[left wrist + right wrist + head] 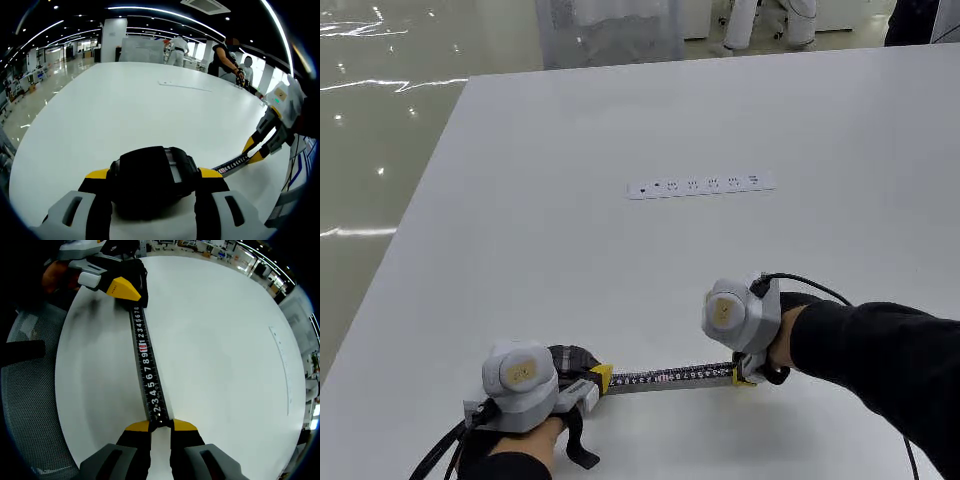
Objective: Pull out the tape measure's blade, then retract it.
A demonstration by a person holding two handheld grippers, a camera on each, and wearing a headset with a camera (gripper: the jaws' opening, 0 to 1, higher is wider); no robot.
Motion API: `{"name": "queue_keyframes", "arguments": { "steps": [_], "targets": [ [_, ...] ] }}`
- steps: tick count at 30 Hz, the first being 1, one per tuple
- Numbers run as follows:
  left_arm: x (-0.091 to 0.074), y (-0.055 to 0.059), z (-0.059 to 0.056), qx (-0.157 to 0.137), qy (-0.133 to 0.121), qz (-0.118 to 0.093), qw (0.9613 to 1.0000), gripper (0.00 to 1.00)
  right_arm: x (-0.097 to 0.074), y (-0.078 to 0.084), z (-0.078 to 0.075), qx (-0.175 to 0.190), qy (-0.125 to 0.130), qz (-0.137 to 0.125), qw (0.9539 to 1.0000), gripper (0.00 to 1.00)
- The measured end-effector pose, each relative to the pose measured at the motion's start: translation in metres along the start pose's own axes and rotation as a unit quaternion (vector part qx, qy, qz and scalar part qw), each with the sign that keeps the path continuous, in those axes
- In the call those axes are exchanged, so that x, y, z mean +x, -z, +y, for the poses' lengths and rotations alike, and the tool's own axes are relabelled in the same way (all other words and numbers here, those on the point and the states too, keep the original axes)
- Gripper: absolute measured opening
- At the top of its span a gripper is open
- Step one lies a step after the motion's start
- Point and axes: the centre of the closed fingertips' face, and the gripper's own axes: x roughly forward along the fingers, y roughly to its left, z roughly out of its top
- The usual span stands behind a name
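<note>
Indoors: tape measure (642,379) on white table (620,270).

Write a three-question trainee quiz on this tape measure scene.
1. True or false: the left claw grips the case.
2. The right claw pinches the blade at: A) its tip, B) its middle, C) the case mouth.
3. Name the white thing lying farther out on the table.
Key: 1 true; 2 A; 3 power strip.
</note>
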Motion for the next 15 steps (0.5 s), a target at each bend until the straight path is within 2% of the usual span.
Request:
{"name": "queue_keyframes", "arguments": {
  "steps": [15],
  "targets": [
    [0.0004,0.0007,0.0004,0.000,0.000,0.002,1.0000,0.63,0.0011,-0.0058,0.0013,-0.001,-0.003,-0.004,1.0000,0.09]
  ]
}}
